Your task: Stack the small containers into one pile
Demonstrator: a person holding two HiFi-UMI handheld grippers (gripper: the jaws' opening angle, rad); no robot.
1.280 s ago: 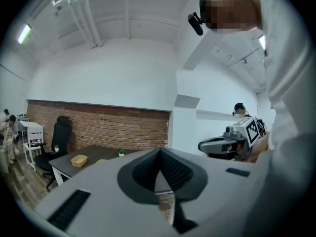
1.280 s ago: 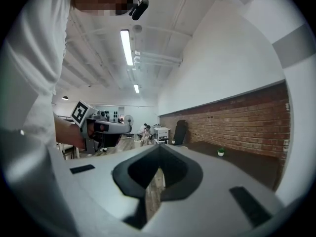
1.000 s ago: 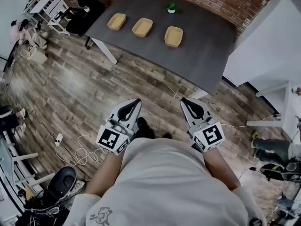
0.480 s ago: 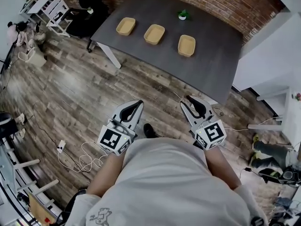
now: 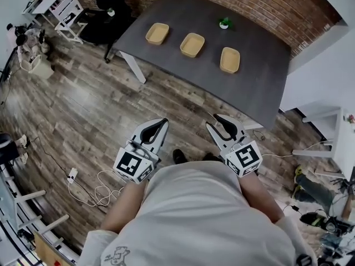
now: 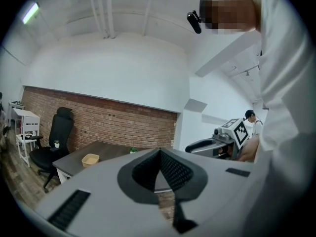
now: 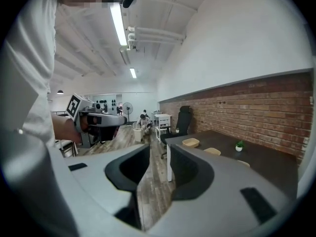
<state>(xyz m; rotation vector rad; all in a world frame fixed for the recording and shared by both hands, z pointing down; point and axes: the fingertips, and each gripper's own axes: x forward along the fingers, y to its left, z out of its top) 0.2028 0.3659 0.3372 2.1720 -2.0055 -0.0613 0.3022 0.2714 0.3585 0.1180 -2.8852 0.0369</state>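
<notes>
Three small containers, shallow and tan with rounded corners, sit in a slanted row on a dark grey worktop (image 5: 260, 82). The left container (image 5: 157, 33), middle container (image 5: 192, 45) and right container (image 5: 229, 60) lie apart from one another, none yet stacked. A small potted plant (image 5: 224, 22) stands just behind the row, between the middle and right ones. A brick wall (image 5: 249, 4) runs behind the worktop.

The only print in view is a square black-and-white marker pattern on each gripper's cube and a small line drawing low on the person's white shirt (image 5: 117, 254), too small to read.

The person stands on a wooden floor (image 5: 83, 104), well back from the worktop. Both grippers are held side by side in front of the chest and point towards the containers. The left gripper (image 5: 160, 122) has its jaws together at the tips and holds nothing. The right gripper (image 5: 213, 121) has jaws that have just been opening. They stand apart with only floor showing between them.

A black office chair (image 5: 102, 10) and a white trolley (image 5: 55, 7) stand left of the worktop. A white cable (image 5: 89, 184) lies looped on the floor near the person's feet.
</notes>
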